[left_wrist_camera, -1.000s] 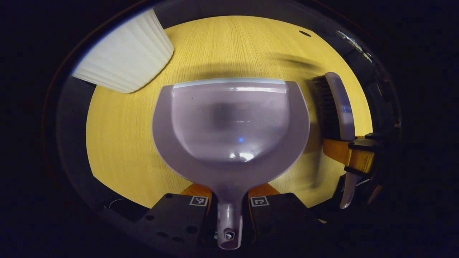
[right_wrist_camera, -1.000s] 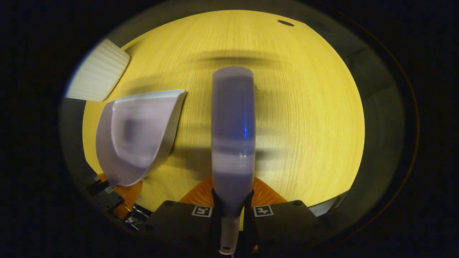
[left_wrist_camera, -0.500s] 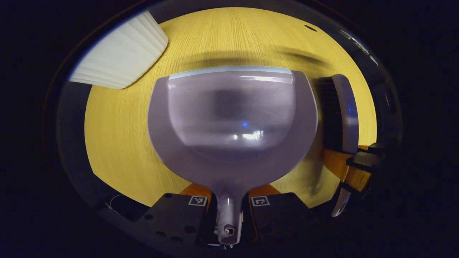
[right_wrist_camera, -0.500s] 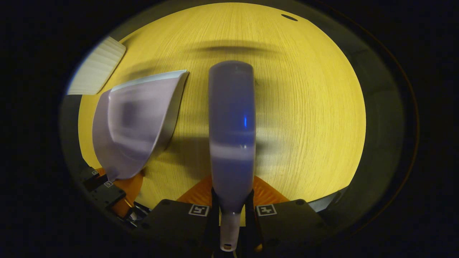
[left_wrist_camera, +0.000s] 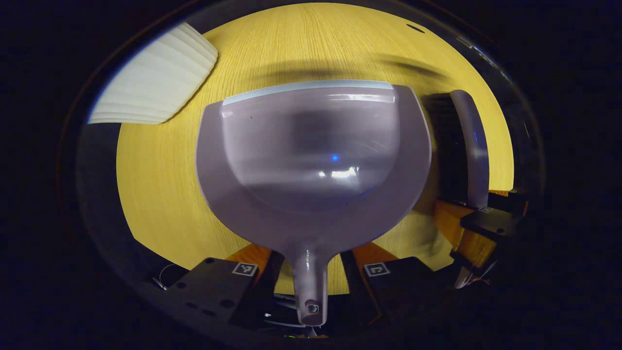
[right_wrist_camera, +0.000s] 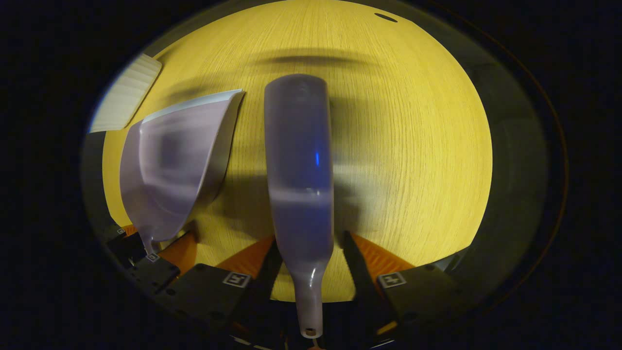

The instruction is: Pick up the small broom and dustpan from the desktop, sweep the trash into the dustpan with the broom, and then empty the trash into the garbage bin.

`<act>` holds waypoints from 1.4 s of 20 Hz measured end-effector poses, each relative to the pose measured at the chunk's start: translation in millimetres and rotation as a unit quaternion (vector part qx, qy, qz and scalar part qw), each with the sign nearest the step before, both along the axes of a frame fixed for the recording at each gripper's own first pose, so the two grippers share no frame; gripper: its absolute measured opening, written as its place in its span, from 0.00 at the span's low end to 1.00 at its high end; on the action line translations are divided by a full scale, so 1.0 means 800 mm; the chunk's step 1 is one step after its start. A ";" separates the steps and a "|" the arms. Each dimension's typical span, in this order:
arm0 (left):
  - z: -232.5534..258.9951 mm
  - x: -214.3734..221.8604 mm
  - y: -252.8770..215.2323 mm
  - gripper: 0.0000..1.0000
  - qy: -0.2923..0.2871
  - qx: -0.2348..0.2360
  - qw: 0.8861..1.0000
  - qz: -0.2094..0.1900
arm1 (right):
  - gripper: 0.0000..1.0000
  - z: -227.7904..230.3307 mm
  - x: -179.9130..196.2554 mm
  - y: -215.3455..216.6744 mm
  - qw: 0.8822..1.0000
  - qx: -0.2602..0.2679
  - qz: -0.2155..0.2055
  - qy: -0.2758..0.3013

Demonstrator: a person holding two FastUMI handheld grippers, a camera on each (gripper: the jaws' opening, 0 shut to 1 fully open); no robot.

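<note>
The pale lilac dustpan (left_wrist_camera: 311, 146) lies flat on the yellow wooden table (left_wrist_camera: 155, 194), its handle pointing back between the fingers of my left gripper (left_wrist_camera: 311, 260). That gripper is open, with a gap on each side of the handle. The small broom (right_wrist_camera: 299, 160) lies on the table, back up, and its handle runs between the spread fingers of my right gripper (right_wrist_camera: 311, 253), which is open too. In the left gripper view the broom (left_wrist_camera: 469, 146) lies just right of the dustpan, dark bristles facing the pan. The dustpan (right_wrist_camera: 165, 165) sits left of the broom.
A white ribbed garbage bin (left_wrist_camera: 155, 78) stands at the table's far left corner, also seen small as the bin (right_wrist_camera: 126, 92). A dark cable hole (right_wrist_camera: 385, 17) marks the far side of the table. Dark floor lies beyond the table's edges.
Both grippers have opened and let go of the handles they were shut on. Dustpan and broom now lie on the table, and both views have come lower and closer.
</note>
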State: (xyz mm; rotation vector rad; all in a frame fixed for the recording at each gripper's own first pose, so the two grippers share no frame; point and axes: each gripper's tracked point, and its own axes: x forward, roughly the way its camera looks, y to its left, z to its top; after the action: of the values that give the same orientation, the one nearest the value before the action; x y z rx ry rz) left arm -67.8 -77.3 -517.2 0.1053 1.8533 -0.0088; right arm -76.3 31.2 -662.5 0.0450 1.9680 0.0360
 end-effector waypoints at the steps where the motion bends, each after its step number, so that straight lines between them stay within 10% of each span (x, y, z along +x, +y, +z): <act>1: 0.001 0.003 0.004 0.73 -0.005 0.009 1.000 -0.006 | 0.88 0.002 -0.003 -0.001 1.000 -0.001 0.001 0.001; 2: 0.004 0.004 0.006 0.83 -0.011 0.013 1.000 -0.008 | 1.00 0.003 -0.002 -0.001 1.000 -0.003 -0.002 -0.003; 12: 0.063 0.007 -0.016 0.83 -0.140 -0.030 0.990 -0.005 | 1.00 0.075 0.008 -0.004 0.996 0.012 -0.021 -0.092; 19: 0.188 0.001 -0.014 0.83 -0.338 -0.069 0.938 -0.001 | 0.97 0.211 0.019 -0.013 0.964 0.036 -0.038 -0.262; 24: 0.293 -0.002 0.008 0.83 -0.445 -0.071 0.893 -0.004 | 1.00 0.344 0.051 -0.014 0.896 0.027 -0.047 -0.441; 28: 0.353 -0.010 0.013 0.83 -0.508 -0.087 0.857 0.001 | 1.00 0.390 0.061 -0.036 0.812 -0.007 -0.060 -0.580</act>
State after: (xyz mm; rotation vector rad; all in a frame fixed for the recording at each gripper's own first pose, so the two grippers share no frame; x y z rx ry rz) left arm -75.7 -66.8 -234.7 -0.0255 0.7805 -0.1004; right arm -27.5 2.3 -350.5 0.1076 0.7247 -0.0327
